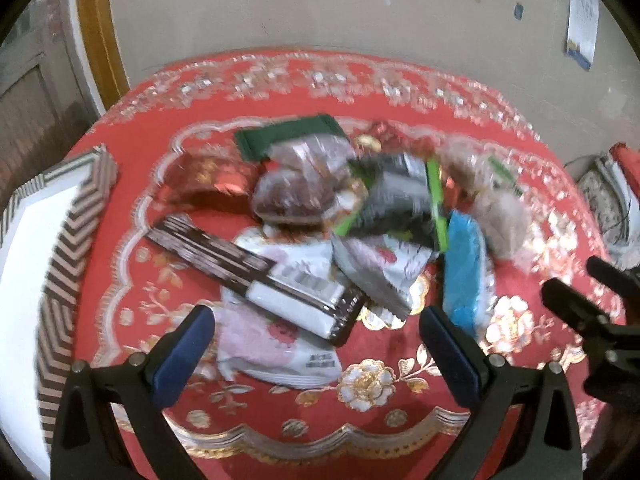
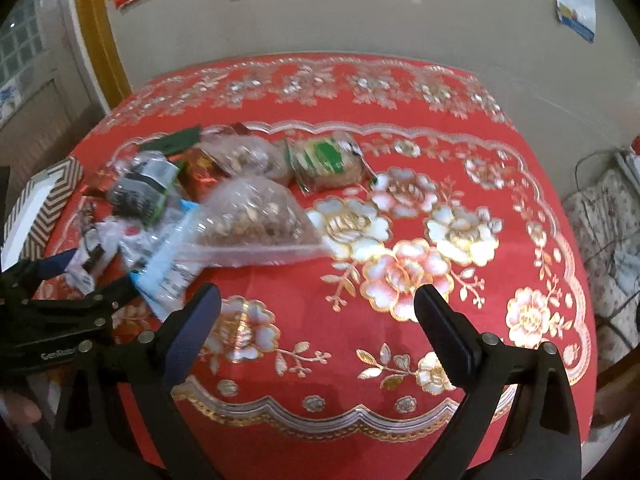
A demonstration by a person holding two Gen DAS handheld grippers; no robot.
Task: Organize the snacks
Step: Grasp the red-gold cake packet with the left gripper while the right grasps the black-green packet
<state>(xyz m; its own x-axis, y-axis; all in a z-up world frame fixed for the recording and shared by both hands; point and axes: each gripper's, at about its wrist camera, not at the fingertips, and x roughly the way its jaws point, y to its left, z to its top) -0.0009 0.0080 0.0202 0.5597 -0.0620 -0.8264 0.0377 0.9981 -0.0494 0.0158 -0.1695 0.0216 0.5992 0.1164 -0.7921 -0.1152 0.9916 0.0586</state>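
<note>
Left claw: the left claw point(image 1: 316, 332) has its blue-padded fingers spread wide apart, holding nothing, above the near edge of the snack pile; from the right wrist view it shows at the left edge point(image 2: 86, 276).
Right claw: the right claw point(image 2: 318, 312) is likewise spread apart with nothing between its fingers, over bare cloth to the right of the pile; in the left wrist view it sits at the far right point(image 1: 580, 284).
Bench: a bench covered in a red cloth with gold and silver flowers point(image 2: 420, 240).
Snack pile: loose packets heaped together on the left half of the bench, overlapping one another.
Near packets: a long dark brown chocolate bar wrapper with a white label point(image 1: 256, 276) lies across a white and pink pouch point(image 1: 272, 344).
Middle packets: a blue foil packet point(image 1: 464, 272) lies beside a silver and white sachet point(image 1: 380, 272).
Far packets: a dark green flat bar point(image 1: 288, 136) and a shiny red foil pack point(image 1: 204, 180).
Clear bags: a transparent bag of nuts point(image 2: 256, 220) on the pile's right side; a green-labelled clear pack of biscuits point(image 2: 328, 164) behind it.
Box: a white box with a brown chevron-striped rim point(image 1: 68, 248) at the bench's left edge.
Sharpness: the left wrist view is motion-blurred, so printing is unreadable.
</note>
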